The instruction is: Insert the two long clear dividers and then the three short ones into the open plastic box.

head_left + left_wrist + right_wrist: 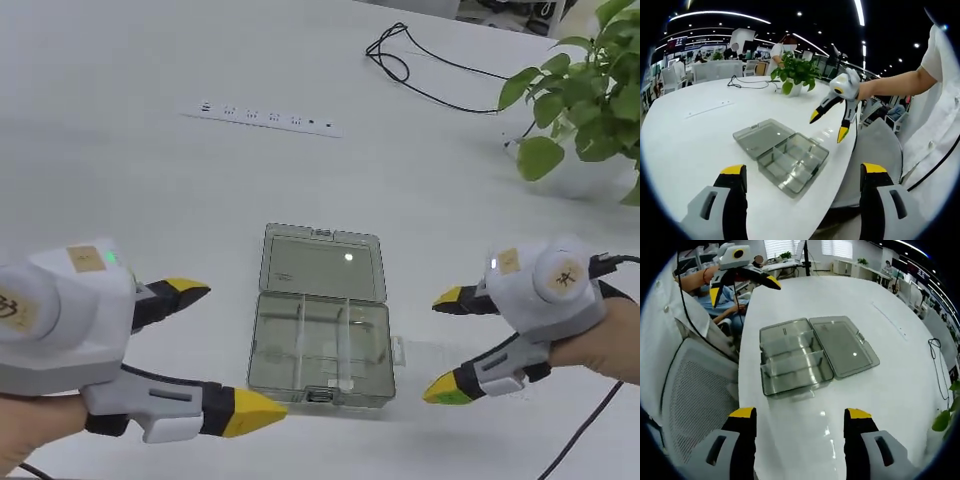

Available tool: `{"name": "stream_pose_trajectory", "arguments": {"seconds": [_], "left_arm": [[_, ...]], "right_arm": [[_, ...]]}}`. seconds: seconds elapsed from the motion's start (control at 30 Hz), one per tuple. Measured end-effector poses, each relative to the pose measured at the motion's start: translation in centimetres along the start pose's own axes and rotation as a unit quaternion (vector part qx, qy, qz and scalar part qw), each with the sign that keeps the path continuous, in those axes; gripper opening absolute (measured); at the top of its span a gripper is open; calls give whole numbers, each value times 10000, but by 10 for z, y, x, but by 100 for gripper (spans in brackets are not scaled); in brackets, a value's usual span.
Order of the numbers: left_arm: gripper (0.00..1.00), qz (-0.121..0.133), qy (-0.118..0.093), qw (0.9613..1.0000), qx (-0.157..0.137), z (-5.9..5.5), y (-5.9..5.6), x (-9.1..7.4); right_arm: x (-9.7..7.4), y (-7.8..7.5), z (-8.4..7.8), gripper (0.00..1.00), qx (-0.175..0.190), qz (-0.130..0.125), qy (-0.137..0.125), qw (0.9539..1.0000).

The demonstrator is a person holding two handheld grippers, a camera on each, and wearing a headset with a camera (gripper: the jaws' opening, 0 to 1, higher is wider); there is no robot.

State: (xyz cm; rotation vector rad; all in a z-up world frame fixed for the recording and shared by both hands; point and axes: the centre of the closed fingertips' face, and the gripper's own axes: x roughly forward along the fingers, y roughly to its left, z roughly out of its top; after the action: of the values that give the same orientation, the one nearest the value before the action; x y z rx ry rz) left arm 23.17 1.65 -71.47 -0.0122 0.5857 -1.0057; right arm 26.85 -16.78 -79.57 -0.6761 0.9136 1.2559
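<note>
Left tongs (224, 350) gape wide with nothing in them. Right tongs (444, 345) are the same, spread and empty. Both hover over the worktop (150, 190), touching nothing.

Open plastic box (320, 345) lies flat between the two pairs, a little ahead of the tips. Its lid (322, 265) is folded back on the side away from the person.

Progress, by my reading: clear dividers (792, 365) already stand in the base. Two runs from hinge side to front edge are plain enough. Cross-pieces seem present too, but it is clear on clear and I cannot count them. A small clear piece (400, 350) sits just beside the box on the right tongs' side. It may be a loose divider, a tab or glare; cannot tell. So most or all looks fitted, and what is left is perhaps one short piece or a seating check.

Views compared:
- Right gripper view looks down into the base and gives the partitions best. It also takes in a mesh chair (695, 400) by the worktop edge.
- Left gripper view takes the box low and side-on, with the right tongs hanging beyond it.
- Head view adds a power strip (265, 117), black cable (400, 60) and potted plant (590, 90), all well beyond both tongs.
</note>
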Motion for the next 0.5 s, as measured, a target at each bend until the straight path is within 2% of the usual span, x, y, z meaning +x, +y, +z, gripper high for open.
{"name": "stream_pose_trajectory", "arguments": {"seconds": [0.17,0.27,0.5], "left_arm": [[96,15,4,10000,-32,0,2,0],[96,18,-1,10000,-39,1,3,0],[96,3,11,10000,-61,0,4,2]], "right_arm": [[9,-5,-20,67,-391,57,446,9982],[15,-8,-34,63,-659,82,754,9949],[25,-10,-43,55,-921,163,950,9911]]}}
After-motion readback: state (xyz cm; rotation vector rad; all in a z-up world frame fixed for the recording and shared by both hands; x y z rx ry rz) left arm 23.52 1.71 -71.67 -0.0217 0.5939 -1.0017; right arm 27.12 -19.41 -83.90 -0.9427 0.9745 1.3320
